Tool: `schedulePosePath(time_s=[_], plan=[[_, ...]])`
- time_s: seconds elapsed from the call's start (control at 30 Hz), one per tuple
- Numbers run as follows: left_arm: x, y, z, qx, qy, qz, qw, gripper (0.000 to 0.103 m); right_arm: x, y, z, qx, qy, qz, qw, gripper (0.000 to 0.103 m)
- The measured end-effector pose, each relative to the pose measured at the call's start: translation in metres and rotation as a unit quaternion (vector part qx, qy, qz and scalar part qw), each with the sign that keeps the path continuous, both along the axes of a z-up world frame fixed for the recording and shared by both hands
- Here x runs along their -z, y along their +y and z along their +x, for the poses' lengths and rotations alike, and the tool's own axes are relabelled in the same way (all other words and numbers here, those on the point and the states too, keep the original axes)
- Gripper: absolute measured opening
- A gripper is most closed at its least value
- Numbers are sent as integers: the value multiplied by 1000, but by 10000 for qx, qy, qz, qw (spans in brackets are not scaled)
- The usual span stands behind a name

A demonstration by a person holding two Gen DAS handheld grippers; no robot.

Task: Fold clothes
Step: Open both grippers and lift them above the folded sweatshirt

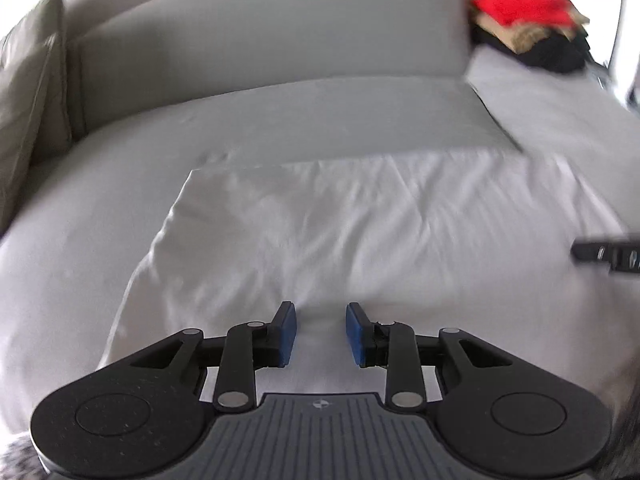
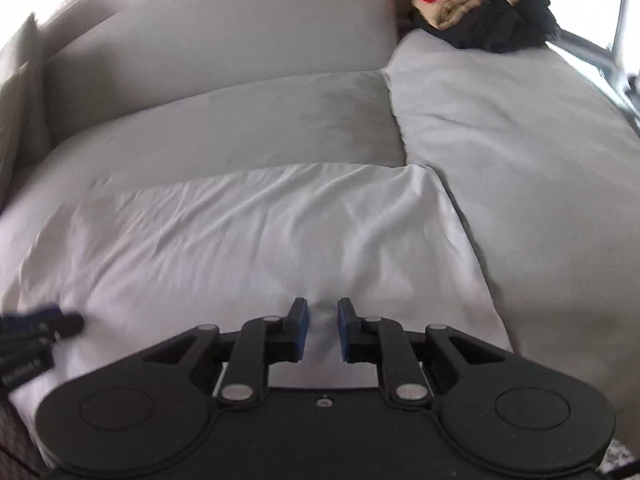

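A white garment (image 1: 320, 236) lies flat and wrinkled on the grey sofa seat, folded into a rough rectangle; the right wrist view shows it too (image 2: 256, 236). My left gripper (image 1: 321, 312) hovers over its near edge, open, with white cloth showing between the blue pads. My right gripper (image 2: 323, 307) is over the near edge further right, jaws a little apart, nothing clearly pinched. Each gripper appears in the other's view: the right one (image 1: 608, 254) at the right edge, the left one (image 2: 36, 332) at the left edge.
A pile of clothes, red (image 1: 520, 4) on tan and black, sits at the sofa's far right corner (image 2: 480, 8). The grey backrest (image 1: 272, 36) runs behind the seat. A pale cushion (image 1: 28, 92) stands at the left end. A second seat cushion (image 2: 520, 136) lies to the right.
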State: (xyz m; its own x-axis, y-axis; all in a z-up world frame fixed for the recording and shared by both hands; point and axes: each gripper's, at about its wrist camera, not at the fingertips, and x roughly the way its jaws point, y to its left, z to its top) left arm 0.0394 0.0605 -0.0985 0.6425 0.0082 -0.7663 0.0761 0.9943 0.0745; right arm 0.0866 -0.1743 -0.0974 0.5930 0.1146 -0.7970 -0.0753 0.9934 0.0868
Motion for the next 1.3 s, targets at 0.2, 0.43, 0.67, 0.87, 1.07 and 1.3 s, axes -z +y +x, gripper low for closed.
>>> schedulePosePath(time_s=[0.2, 0.43, 0.67, 0.87, 1.07, 1.3], plan=[[-8, 10, -38, 18, 134, -40, 9999, 29, -4, -16, -58, -90, 254, -87, 9996, 15], [-23, 21, -62, -130, 312, -278, 9990, 30, -15, -28, -83, 124, 530, 493, 9973, 17], [-67, 52, -49, -433, -450, -639, 9960, 36, -64, -50, -64, 351, -227, 1676, 9850, 38], [-70, 51, -9, -410, -804, -489, 9947, 37, -63, -82, -19, 1142, -707, 2287, 9642, 48], [-27, 50, 57, -607, -451, -264, 9968, 32, -22, -130, 52, 1871, -392, 2820, 9402, 35], [10, 59, 66, -478, -39, -106, 9988, 34, 15, -154, 118, 2087, 207, 3067, 9284, 29]])
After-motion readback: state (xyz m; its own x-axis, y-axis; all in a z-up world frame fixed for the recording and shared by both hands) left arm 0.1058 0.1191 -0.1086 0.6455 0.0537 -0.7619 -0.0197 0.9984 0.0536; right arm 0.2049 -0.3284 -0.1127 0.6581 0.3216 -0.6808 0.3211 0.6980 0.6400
